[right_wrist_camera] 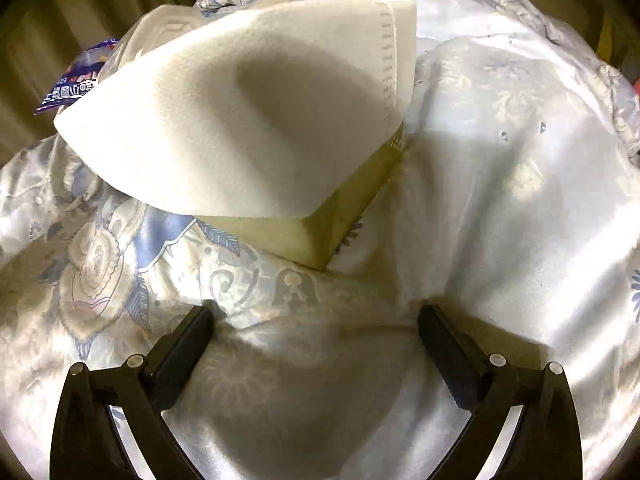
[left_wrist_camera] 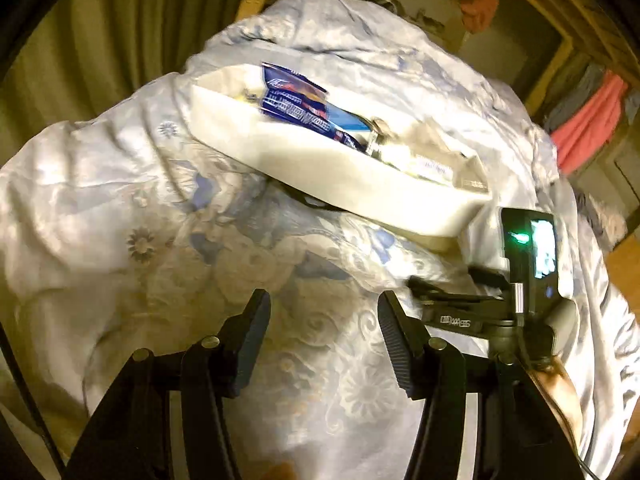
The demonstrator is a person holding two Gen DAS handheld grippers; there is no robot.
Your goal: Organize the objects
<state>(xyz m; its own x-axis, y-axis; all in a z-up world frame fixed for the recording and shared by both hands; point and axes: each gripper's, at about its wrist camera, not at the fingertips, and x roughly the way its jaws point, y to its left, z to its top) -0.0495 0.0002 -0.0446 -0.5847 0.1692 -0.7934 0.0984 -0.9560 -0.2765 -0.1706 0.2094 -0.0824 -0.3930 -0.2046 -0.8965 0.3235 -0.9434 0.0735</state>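
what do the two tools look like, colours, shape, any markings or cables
Both are black. The left tool has two tapering fingers with ribbed pads, joined to angled linkage arms by round silver pins. The right tool is built the same way, with smoother-looking dark fingers. In the left view, the right one carries a black camera with a green light, faint white lettering and a thin cable.

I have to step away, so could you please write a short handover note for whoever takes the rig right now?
Left hand-held gripper: open, empty, above the floral quilt.
Right hand-held gripper: open, empty, low over the quilt, just short of the white box.
White box sits tilted on the quilt; it holds a blue snack packet and other small items too blurred to name.
Done: some items are in the box.
Left: cannot tell; no loose items in view.
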